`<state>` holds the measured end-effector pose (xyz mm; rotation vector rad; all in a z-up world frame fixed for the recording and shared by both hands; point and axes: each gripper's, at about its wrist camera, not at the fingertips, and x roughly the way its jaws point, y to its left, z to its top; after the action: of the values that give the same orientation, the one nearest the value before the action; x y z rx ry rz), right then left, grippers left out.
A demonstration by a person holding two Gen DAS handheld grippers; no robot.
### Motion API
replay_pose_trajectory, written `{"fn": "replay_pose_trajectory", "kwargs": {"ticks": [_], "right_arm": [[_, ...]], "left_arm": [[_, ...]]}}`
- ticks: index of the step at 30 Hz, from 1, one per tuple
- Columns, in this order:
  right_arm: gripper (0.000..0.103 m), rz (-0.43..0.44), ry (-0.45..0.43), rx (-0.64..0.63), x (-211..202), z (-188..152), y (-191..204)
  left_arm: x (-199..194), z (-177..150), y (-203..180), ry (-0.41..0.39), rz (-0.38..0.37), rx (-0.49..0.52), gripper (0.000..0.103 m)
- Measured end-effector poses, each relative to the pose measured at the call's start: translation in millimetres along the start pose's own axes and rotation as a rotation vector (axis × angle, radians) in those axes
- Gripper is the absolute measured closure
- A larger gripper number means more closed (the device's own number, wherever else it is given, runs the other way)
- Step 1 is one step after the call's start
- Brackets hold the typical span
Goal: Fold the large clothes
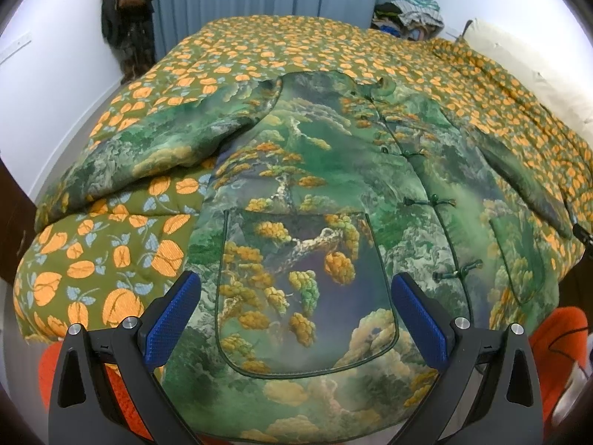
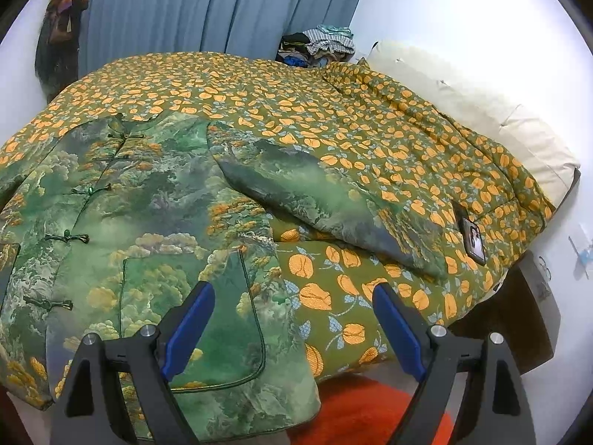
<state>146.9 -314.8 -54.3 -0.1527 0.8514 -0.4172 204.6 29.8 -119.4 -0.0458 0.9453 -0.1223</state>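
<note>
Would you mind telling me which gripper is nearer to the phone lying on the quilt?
Right. The right gripper hovers over the jacket's edge with the phone ahead; the left gripper sits over the far pocket.

Bedspread (image 2: 296, 85) beyond jacket (image 2: 155, 200) lies open; phone (image 2: 473, 240) sits near its right edge.

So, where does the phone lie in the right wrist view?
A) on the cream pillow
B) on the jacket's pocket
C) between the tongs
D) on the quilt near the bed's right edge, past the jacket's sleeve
D: the phone rests on the orange-leaf quilt beyond the jacket's sleeve, near the bed's edge.
</note>
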Motion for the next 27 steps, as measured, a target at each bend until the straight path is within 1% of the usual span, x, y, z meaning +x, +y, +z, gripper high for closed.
{"fn": "replay_pose_trajectory", "kwargs": {"ticks": [22, 24, 27], "right_arm": [[0.014, -0.01, 0.02, -0.004, 9, 0, -3], [0.014, 0.003, 0.026, -0.004, 15, -1, -6], [0.014, 0.046, 0.052, 0.029, 33, -5, -20]], "left_arm": [[6, 0, 1, 0.019, 0.004, -0.007, 0.001], [7, -1, 2, 0.022, 0.006, -0.009, 0.001], [10, -1, 4, 0.031, 0.013, -0.009, 0.001]]}}
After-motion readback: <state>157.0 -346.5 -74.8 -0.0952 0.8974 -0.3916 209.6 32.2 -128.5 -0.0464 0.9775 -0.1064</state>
